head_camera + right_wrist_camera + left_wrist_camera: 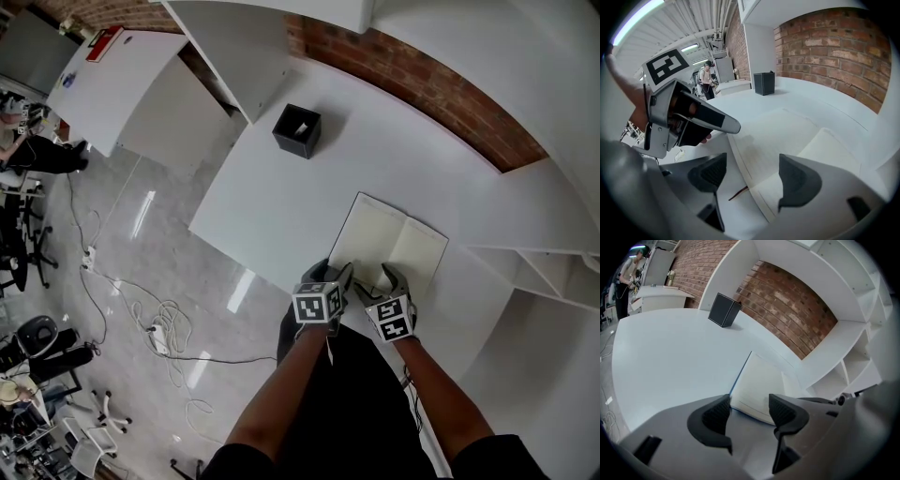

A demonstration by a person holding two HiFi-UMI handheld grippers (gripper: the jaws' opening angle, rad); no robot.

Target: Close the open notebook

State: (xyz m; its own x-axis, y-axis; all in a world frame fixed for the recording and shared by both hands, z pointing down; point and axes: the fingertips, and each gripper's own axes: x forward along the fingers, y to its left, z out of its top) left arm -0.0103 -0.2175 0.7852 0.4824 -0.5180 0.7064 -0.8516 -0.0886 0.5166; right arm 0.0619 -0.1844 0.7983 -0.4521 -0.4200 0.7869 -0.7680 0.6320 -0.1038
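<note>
Now, left gripper (749, 413): jaws apart and gripping nothing; the near edge of the notebook (389, 248) lies just ahead of the gap, low between the pads.
Right gripper (752, 180): jaws likewise spread and empty, with the same near edge crossing between them; a thin dark ribbon (737, 191) pokes out from under that edge.
Grippers to each other: side by side and close together in the head view, the left one at 9 o'clock of the right.
Notebook from the tools: at 12 to 1 o'clock of both, lying open and flat on the white table (281, 206), with its near edge right at the jaw tips.
Long axis: the spine (392, 246) runs away from the grippers toward 1 o'clock; one page lies at 10 o'clock of it, the other at 4 o'clock.
Nearer tool: the left gripper sits by the left page (367, 239), whose blue cover edge shows along its outer side; the right gripper sits closer to the spine, judging by the ribbon.
Coming move (judgement): either page must be lifted at its outer edge and swung over the spine; the left one looks handiest, turning toward 3 o'clock.
Farther out: a black box (297, 130) stands at 11 o'clock, well apart from the notebook.
</note>
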